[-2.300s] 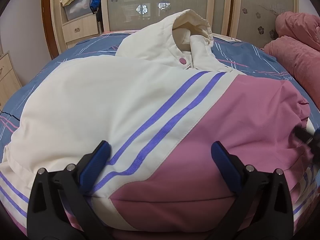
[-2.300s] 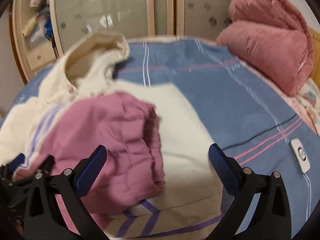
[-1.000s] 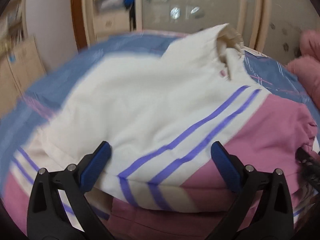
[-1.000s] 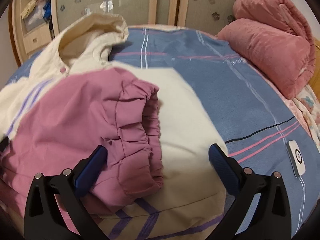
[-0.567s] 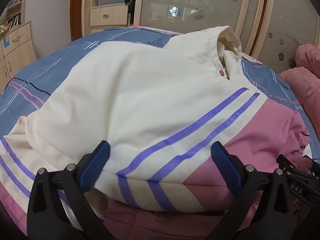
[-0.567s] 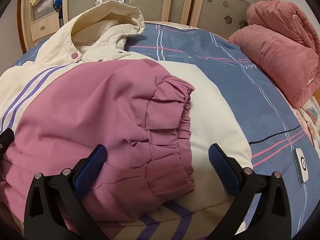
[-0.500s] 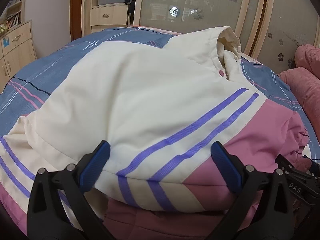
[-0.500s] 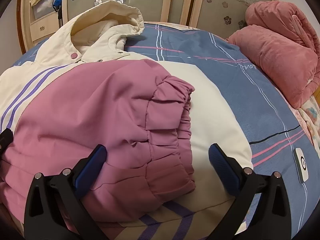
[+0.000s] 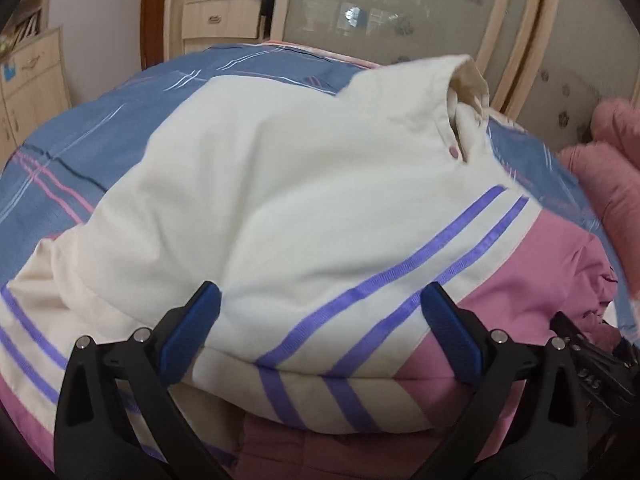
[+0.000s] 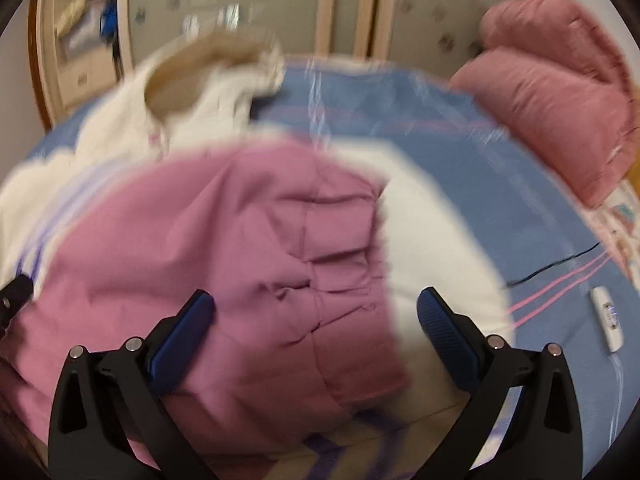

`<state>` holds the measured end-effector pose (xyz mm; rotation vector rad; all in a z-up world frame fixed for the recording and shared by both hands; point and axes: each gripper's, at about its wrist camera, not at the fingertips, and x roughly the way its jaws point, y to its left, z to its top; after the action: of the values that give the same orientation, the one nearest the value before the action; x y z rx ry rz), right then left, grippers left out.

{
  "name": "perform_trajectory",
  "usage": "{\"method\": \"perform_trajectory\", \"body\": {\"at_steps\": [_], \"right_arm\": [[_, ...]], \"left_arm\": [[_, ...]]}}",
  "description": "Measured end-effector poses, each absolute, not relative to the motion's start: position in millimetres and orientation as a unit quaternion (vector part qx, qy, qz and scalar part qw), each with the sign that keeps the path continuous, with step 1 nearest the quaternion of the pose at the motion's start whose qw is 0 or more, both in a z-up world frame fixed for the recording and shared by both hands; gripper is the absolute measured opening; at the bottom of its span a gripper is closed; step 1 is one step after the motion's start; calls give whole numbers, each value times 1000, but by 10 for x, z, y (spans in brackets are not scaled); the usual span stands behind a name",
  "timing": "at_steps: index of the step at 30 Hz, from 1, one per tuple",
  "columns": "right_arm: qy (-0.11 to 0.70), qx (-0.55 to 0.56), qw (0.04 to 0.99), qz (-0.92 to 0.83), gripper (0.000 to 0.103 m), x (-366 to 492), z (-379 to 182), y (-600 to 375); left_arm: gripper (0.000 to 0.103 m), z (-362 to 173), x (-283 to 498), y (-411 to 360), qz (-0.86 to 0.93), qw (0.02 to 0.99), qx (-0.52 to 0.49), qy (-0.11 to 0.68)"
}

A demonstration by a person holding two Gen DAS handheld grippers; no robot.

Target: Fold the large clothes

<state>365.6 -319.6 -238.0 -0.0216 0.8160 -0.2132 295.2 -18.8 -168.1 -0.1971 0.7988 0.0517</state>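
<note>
A puffy cream and pink hooded jacket with purple stripes [image 9: 304, 208] lies spread on the blue bedsheet with pink and white lines [image 9: 100, 128]. Its hood points toward 12 o'clock and its striped hem bulges at 6 o'clock, just in front of both tools. One cream sleeve is already laid across the body, and the pink sleeve with the gathered cuff [image 10: 248, 280] rests on the cream front in the right wrist view.

The left gripper [image 9: 320, 328] hangs over the near hem with its blue-padded jaws spread wide and nothing between them. The right gripper [image 10: 314, 328] is likewise spread, holding nothing, above the pink sleeve; that view is blurred.

The sleeves look folded in, so the step in hand is likely taking up the hem for the bottom-to-top fold. The next move calls for lowering both tools onto the hem at 6 o'clock, pinching all layers, then carrying it toward the hood.

A rolled pink quilt [image 10: 560, 92] sits at 2 o'clock, well apart.
</note>
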Motion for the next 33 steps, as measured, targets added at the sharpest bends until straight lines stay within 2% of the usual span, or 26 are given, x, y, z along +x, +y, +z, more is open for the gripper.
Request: {"method": "perform_trajectory", "body": {"at_steps": [6,11,15,18,22,25,28,30,31,32,33], "right_arm": [[378,-7,921,-95,102,3536,-2252,-3216],[347,48,935,-55,102,3237,-1941,-3415],[351,101,930,-27,102,3350,-1598,-3502],[349,72,934,13,102,3872,-1273,-3252],[378,49,923,54,102,4994,-961,-2688],[399,63,913,55,102,5861,-934,-2401],[420,115,899,44,102,6580,-1169,-2404],[424,176,888,33,85,6902,-1407,-2507],[426,201,881,46,59,6977,-1476,-2538],[433,224,871,69,12,7047,-1536,-2550],[438,232,864,87,3,7069,-1542,-2537]], "left_arm": [[101,-1713,2896,-128,12,922,-113,370],[101,-1764,2846,5,-18,921,-151,358],[101,-1781,2847,-14,-17,922,-148,358],[101,-1781,2848,-17,-18,922,-149,358],[101,-1785,2854,-34,-16,923,-144,357],[101,-1787,2840,-18,-20,923,-150,353],[101,-1789,2821,6,-25,925,-157,346],[101,-1802,2807,16,-27,926,-162,339],[101,-1805,2807,15,-26,927,-161,338],[101,-1811,2812,12,-25,927,-159,339],[101,-1819,2823,7,-24,927,-156,340]]}}
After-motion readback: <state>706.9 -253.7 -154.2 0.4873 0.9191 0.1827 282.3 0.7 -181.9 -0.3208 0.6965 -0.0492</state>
